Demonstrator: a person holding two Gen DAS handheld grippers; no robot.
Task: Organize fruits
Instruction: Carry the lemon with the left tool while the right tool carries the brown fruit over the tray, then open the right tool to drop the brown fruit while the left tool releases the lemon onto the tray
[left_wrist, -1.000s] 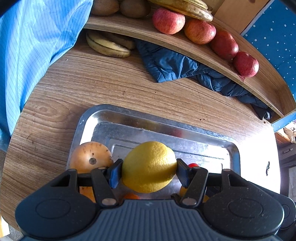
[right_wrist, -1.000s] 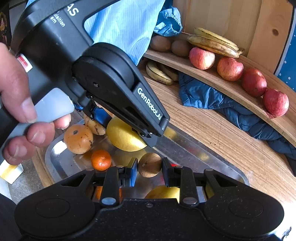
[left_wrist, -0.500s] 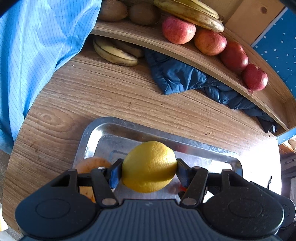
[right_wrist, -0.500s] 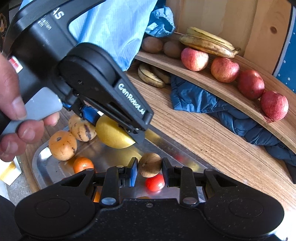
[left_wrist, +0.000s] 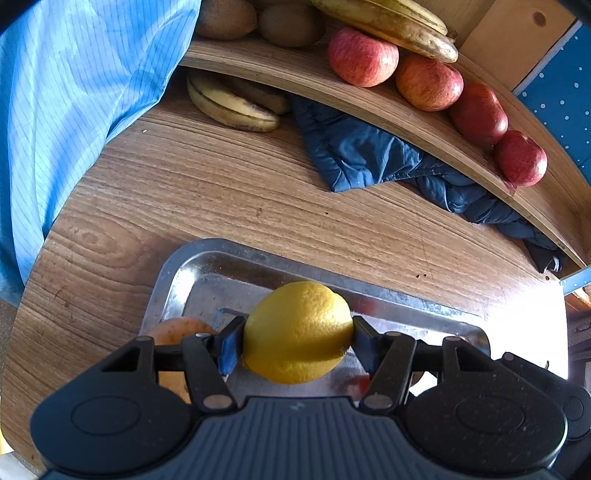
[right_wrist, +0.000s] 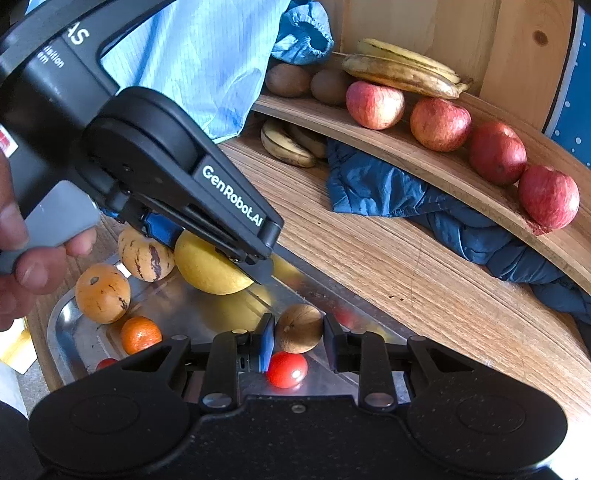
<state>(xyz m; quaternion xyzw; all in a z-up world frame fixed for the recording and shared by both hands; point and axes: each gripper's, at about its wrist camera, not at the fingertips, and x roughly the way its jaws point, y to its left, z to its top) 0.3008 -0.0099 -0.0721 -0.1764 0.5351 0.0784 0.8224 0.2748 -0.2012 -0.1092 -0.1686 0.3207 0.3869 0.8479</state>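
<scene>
The wooden table (left_wrist: 207, 192) fills the scene, with a curved shelf (right_wrist: 436, 162) along its back edge. Red apples (right_wrist: 439, 123), bananas (right_wrist: 402, 72) and kiwis (right_wrist: 288, 79) line that shelf, and a blue cloth (left_wrist: 373, 155) lies bunched beneath it. On the table sits the metal tray (left_wrist: 207, 266), and both hands are working over it.

The left gripper (left_wrist: 297, 334) has its jaws clamped on a big yellow lemon (left_wrist: 297, 332), held clear above the tray floor. The right gripper (right_wrist: 299, 332) has its jaws pinched tight on a small brown nut-like fruit (right_wrist: 299, 326), just over a red tomato (right_wrist: 286, 369).

In the tray there are two speckled orange fruits (right_wrist: 103, 293), a small orange (right_wrist: 140, 334) and that tomato.

So this looks like the carry step: two fruits picked, neither placed. The next move probably calls for taking each across the table to the shelf, finding a free spot by like fruit, and setting it down gently so it doesn't roll off the curved ledge.
</scene>
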